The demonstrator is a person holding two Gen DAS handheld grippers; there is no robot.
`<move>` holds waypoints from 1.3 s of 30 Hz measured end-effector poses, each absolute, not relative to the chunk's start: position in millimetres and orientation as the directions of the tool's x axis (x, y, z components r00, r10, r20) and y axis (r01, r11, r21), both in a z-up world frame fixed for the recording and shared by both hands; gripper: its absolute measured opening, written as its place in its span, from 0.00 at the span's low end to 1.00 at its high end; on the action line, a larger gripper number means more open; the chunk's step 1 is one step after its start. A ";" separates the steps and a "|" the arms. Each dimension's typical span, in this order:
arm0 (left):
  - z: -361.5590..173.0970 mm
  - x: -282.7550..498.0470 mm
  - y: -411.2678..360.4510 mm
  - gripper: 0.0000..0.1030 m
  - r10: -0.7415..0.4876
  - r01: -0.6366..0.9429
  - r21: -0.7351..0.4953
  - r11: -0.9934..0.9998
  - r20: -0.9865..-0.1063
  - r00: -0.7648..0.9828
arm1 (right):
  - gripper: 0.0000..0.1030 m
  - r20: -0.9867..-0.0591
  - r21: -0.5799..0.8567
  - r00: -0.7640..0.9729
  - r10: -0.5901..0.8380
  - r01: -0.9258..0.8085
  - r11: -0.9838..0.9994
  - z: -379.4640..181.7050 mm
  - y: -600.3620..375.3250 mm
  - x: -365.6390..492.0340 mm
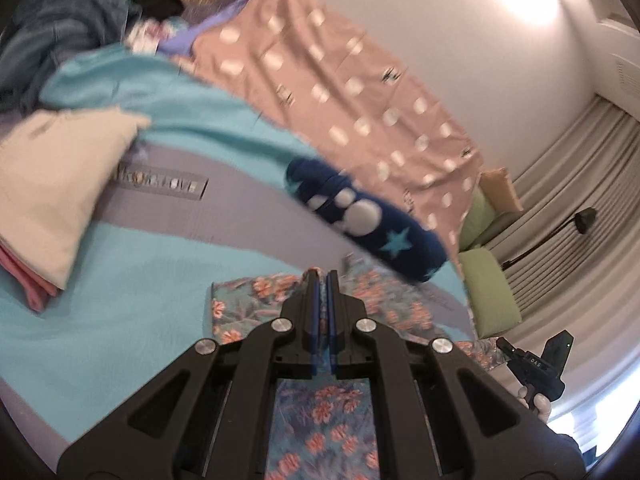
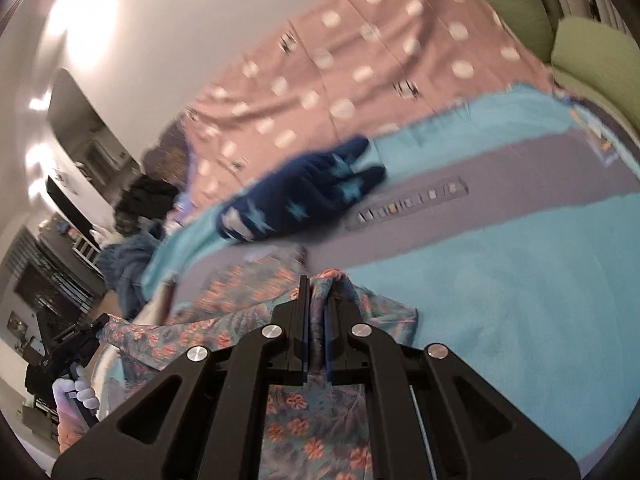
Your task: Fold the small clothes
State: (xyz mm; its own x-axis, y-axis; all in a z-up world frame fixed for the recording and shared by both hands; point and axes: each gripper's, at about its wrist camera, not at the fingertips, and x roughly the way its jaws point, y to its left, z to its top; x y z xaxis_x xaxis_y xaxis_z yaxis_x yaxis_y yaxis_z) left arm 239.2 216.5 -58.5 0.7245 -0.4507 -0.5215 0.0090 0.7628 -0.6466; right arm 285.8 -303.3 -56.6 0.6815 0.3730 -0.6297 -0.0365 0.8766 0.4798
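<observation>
The bed (image 1: 120,264), under its turquoise blanket, fills both frames; the floral garment (image 2: 304,420) hangs at lower centre of each view, lifted off the blanket; the left gripper (image 1: 323,280) and right gripper (image 2: 318,284) each have jaws clamped on an edge of it; keep both edges level and taut before lowering the fold.
</observation>
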 end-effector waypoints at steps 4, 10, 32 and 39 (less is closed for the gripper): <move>-98.4 256.1 215.6 0.03 -0.452 -0.046 -0.647 0.761 -0.580 0.678 | 0.06 -0.684 0.479 0.632 0.365 0.012 0.878 -89.7 -305.3 296.0; -109.2 250.2 220.0 0.07 -0.458 -0.048 -0.646 0.761 -0.589 0.666 | 0.09 -0.698 0.479 0.613 0.372 0.013 0.878 -93.8 -308.8 291.3; -62.7 291.0 223.3 0.05 -0.391 -0.026 -0.598 0.801 -0.557 0.733 | 0.05 -0.613 0.529 0.672 0.416 -0.042 0.848 -44.6 -315.3 331.0; -85.9 311.3 227.2 0.40 -0.387 -0.046 -0.583 0.811 -0.593 0.706 | 0.28 -0.709 0.460 0.607 0.360 0.011 0.888 -79.7 -315.6 349.8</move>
